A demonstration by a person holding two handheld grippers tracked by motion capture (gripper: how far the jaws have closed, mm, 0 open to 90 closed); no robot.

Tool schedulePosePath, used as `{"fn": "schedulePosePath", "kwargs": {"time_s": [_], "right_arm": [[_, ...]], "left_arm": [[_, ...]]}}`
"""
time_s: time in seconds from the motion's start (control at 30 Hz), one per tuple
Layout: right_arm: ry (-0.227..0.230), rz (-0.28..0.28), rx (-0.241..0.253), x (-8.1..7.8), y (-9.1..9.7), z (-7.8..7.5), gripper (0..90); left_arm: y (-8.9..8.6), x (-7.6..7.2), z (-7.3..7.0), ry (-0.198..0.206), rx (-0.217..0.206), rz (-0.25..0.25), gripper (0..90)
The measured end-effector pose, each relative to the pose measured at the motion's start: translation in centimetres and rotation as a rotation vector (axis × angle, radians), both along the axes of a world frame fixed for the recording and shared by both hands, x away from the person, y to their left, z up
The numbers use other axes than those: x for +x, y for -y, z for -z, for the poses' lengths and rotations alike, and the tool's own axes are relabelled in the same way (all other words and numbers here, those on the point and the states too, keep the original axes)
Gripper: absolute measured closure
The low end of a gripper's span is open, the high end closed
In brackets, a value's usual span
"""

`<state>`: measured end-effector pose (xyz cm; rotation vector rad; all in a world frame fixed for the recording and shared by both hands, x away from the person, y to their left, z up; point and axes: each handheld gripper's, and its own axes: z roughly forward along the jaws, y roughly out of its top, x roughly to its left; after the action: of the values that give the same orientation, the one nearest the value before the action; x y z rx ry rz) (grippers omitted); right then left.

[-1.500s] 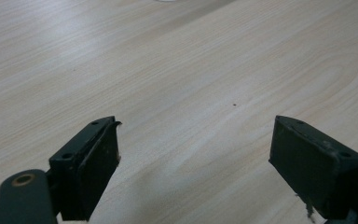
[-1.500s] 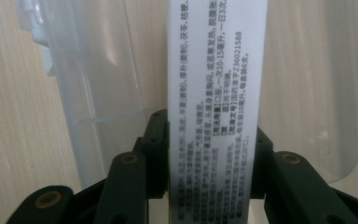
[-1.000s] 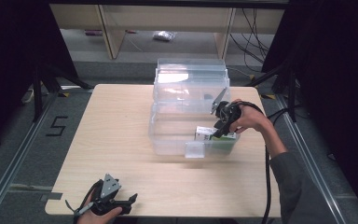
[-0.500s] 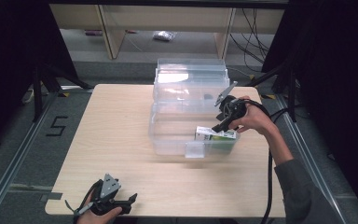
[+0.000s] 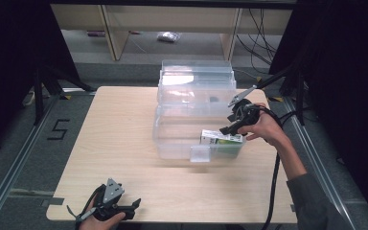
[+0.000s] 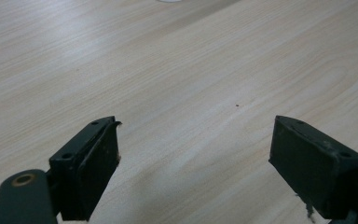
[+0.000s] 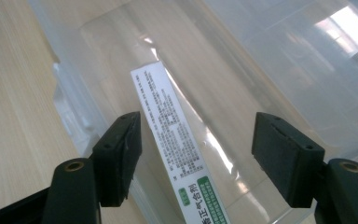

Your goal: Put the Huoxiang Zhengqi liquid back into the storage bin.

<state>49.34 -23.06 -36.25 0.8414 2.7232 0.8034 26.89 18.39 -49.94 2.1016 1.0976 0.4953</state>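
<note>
Right gripper view: white-green printed box (image 7: 177, 154) in clear bin (image 7: 284, 70); right hand-held gripper (image 7: 196, 158) wide, empty.

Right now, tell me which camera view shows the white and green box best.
The right gripper view: the white and green box lies close below the open jaws, its printed side clear. The high view shows the box small, lying inside the clear plastic bin near its right end. The left gripper view looks along the bare wooden table.

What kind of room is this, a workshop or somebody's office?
Most likely a lab or recording space, not an office. A plain wooden table stands between black curtains, with metal floor rails and a taped "5" beside it. A person works hand-held grippers at a clear plastic bin.
</note>
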Motion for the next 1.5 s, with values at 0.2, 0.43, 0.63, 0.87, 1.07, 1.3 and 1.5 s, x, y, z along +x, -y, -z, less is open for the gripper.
{"fn": "schedulePosePath", "kwargs": {"time_s": [0.2, 0.43, 0.63, 0.87, 1.07, 1.3, 1.5], "right_arm": [[0.035, 0.036, 0.096, -1.2, 0.4, 0.2, 31.1], [0.057, 0.081, 0.14, -2.3, 0.9, 0.4, 29.1], [0.06, 0.113, 0.163, -3.4, 1.0, 0.7, 26.2], [0.098, 0.148, 0.196, -4.9, 1.1, 1.4, 23.2], [0.104, 0.166, 0.236, -6.4, 1.1, 2.1, 22.4], [0.124, 0.171, 0.262, -7.7, 1.4, 2.6, 22.6], [0.122, 0.178, 0.27, -8.8, 1.6, 3.3, 22.8]], "left_arm": [[-0.1, 0.0, -0.1, -0.005, 0.013, 0.006, 15.0], [0.1, 0.0, 0.0, 0.003, -0.011, -0.011, 15.0], [-0.1, 0.0, -0.1, -0.003, 0.017, -0.001, 15.0], [-0.1, 0.0, -0.1, -0.003, 0.01, 0.001, 15.0], [0.1, 0.0, 0.1, 0.009, -0.009, -0.022, 15.0], [0.0, -0.1, 0.0, 0.007, -0.011, -0.015, 15.0], [0.1, 0.0, 0.1, 0.01, -0.009, -0.019, 15.0]]}}
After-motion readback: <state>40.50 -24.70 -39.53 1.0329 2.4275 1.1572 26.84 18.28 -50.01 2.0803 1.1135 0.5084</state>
